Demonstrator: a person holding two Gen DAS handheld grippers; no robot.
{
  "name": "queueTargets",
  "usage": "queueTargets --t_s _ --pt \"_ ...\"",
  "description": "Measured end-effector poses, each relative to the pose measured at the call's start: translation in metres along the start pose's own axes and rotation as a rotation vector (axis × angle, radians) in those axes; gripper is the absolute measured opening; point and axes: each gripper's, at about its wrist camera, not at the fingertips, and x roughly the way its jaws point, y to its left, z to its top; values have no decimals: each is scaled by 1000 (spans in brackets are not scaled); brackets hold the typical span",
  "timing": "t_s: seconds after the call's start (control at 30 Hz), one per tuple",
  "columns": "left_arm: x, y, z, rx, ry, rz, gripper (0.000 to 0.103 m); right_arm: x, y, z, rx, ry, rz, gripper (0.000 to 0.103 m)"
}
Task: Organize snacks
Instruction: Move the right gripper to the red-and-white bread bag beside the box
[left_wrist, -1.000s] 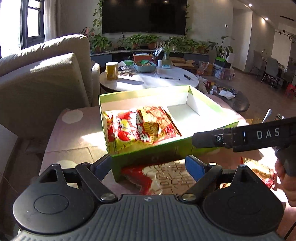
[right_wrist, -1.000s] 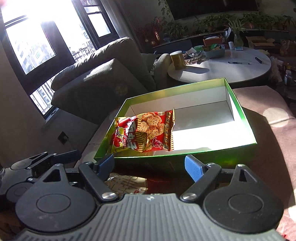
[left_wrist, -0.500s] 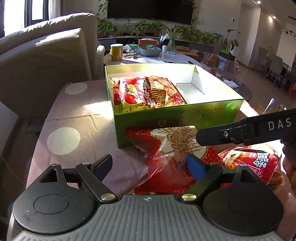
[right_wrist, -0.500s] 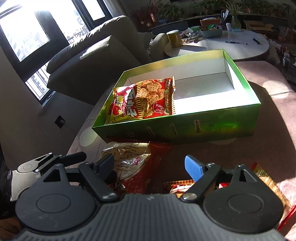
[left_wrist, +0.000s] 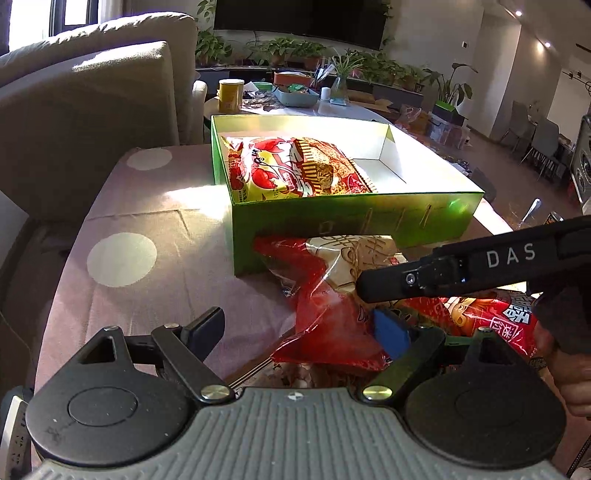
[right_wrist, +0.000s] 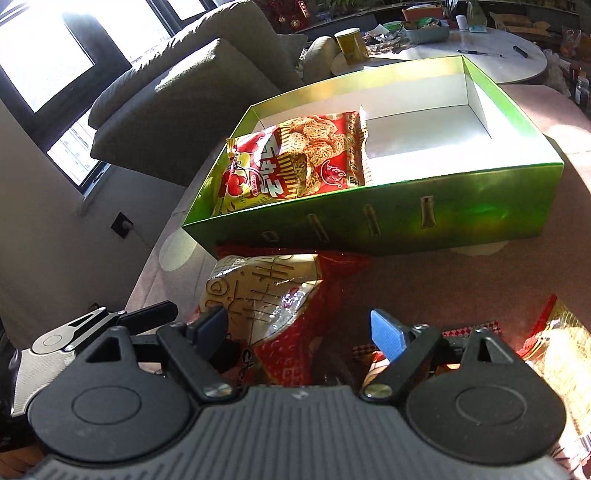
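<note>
Both spread grippers, left gripper (left_wrist: 297, 328) and right gripper (right_wrist: 297, 328), lowered toward red packet (right_wrist: 280, 295) fronting green box (right_wrist: 424, 221).

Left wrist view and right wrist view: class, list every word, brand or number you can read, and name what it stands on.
"DAS": white letters on the black right gripper.
Snack packet in the green box: large print, not legible.
Red and cream packet: printing unreadable.
Red packet at right: characters cut off.

Beige sofa (left_wrist: 85, 110) on left by bright window (right_wrist: 48, 70); round white table (right_wrist: 461, 55) behind; TV (left_wrist: 299, 18) on far wall w/ plants (left_wrist: 288, 50) below; chairs (left_wrist: 543, 144) far right.
</note>
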Motion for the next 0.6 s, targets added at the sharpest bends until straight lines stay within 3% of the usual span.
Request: queueTargets --t_s 0.37,0.6 --pt "-4 3 -4 -19 -4 -42 79 1 -3 -1 27 1 18 76" --pt "2 -4 11 -2 -19 -86 83 -1 -7 6 47 0 27 76"
